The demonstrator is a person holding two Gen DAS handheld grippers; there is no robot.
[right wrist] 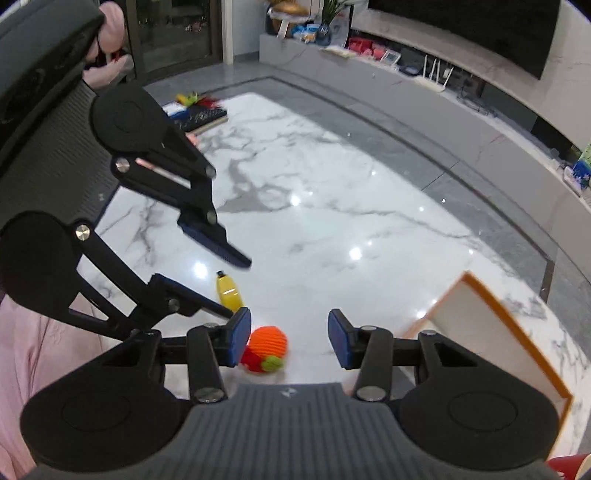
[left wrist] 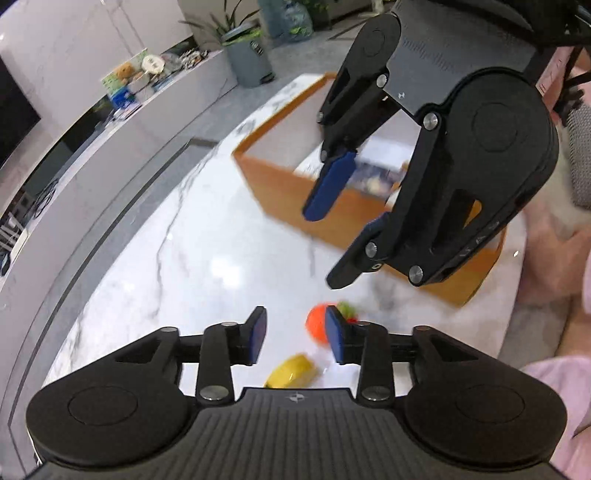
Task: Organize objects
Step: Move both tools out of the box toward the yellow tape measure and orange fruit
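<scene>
My left claw (left wrist: pixel 295 334) and right claw (right wrist: pixel 290 338) are matte black with blue pads (right wrist: pixel 239 338), silver screws and ribbed grey housing; my sleeve (left wrist: pixel 557 384) is pink.

A home living room: a dark television (right wrist: pixel 480 33) above a long media console (right wrist: pixel 424 85), potted plant (left wrist: pixel 229 22), marble worktop (right wrist: pixel 332 206).

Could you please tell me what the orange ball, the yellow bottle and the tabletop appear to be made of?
The orange ball looks like crocheted yarn: ribbed stitch rows, matte, with red and green knitted bits. The yellow bottle seems glossy plastic, judging by its sharp highlight and dark cap. The tabletop looks like polished marble or a marble-look slab: grey veining, mirror-like light reflections.
</scene>
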